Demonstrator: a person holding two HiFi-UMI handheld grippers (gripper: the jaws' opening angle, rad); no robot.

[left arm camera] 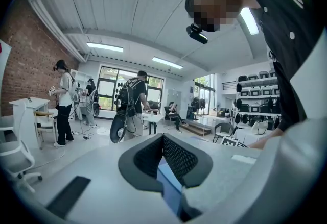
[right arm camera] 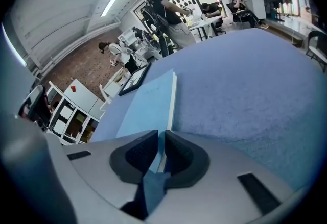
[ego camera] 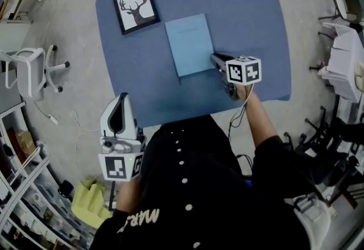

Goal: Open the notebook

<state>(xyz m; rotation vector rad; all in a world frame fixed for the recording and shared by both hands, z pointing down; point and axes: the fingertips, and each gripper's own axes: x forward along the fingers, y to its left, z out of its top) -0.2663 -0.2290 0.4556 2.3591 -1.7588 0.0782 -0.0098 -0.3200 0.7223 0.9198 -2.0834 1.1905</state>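
A light-blue notebook (ego camera: 189,44) lies closed near the middle of the blue table (ego camera: 250,15). My right gripper (ego camera: 215,60) reaches down to the notebook's near right corner. In the right gripper view the notebook (right arm camera: 145,103) runs away from the jaws, and my right gripper (right arm camera: 163,139) has its pads closed onto the cover's edge at that corner. My left gripper (ego camera: 122,99) hovers at the table's front left edge, well apart from the notebook. In the left gripper view its tips (left arm camera: 163,139) meet with nothing between them.
A framed deer picture (ego camera: 135,6) lies at the table's far left corner, just left of the notebook. A white office chair (ego camera: 34,72) stands left of the table, a yellow cloth (ego camera: 91,203) lies on the floor, and black chairs (ego camera: 335,146) stand to the right.
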